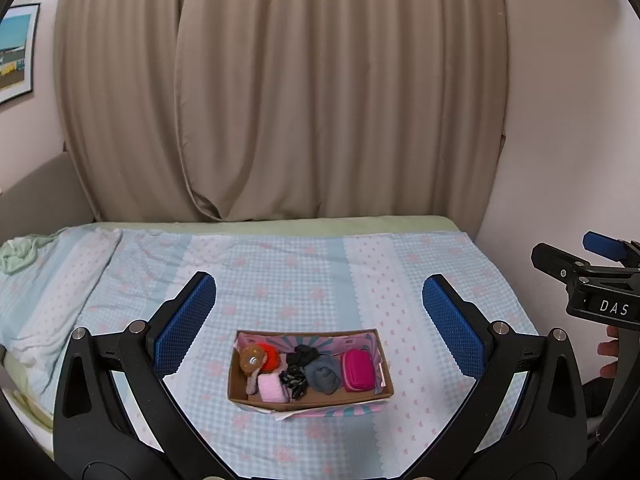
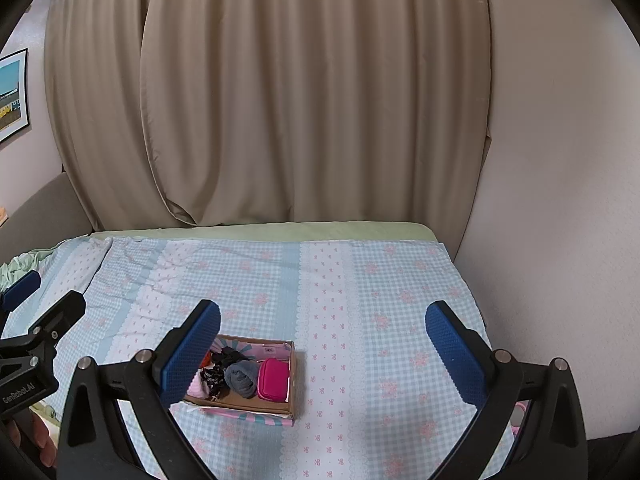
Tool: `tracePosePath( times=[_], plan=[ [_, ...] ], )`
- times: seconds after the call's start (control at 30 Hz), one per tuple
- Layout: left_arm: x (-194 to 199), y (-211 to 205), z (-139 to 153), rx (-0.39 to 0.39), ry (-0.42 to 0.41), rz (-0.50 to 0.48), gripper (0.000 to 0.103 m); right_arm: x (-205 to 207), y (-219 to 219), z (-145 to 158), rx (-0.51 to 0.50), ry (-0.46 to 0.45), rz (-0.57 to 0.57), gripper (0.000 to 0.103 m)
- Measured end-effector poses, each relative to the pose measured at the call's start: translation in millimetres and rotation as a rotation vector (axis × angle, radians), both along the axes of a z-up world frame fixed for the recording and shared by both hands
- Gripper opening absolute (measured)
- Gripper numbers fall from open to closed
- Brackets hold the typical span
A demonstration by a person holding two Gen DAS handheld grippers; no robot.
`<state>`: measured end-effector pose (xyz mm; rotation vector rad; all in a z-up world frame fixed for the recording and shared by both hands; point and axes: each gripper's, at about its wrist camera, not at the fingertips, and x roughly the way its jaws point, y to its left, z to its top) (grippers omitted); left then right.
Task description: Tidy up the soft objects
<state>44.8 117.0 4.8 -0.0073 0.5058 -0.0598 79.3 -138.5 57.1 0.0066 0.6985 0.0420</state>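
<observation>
Left gripper (image 1: 318, 312) wide open and empty, right gripper (image 2: 322, 338) likewise, cardboard box (image 1: 240, 394) of soft items on bed (image 1: 280, 272)

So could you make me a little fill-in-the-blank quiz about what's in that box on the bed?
1. The cardboard box sits on a checked ____.
2. The pouch at the box's right end is coloured ____.
3. Both grippers, left gripper and right gripper, hold their jaws ____.
4. Behind the bed hangs a beige ____.

Missing words: bedsheet; pink; open; curtain
</observation>
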Motion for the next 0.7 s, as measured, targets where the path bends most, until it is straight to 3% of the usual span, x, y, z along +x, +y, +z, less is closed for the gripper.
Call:
tracePosePath(
  times=[0.7],
  plan=[
    [-0.3, 2.3, -1.5, 0.001, -0.007, 0.003, 0.103, 0.4, 1.9, -1.4, 0.002, -0.009, 0.000, 0.102]
  ],
)
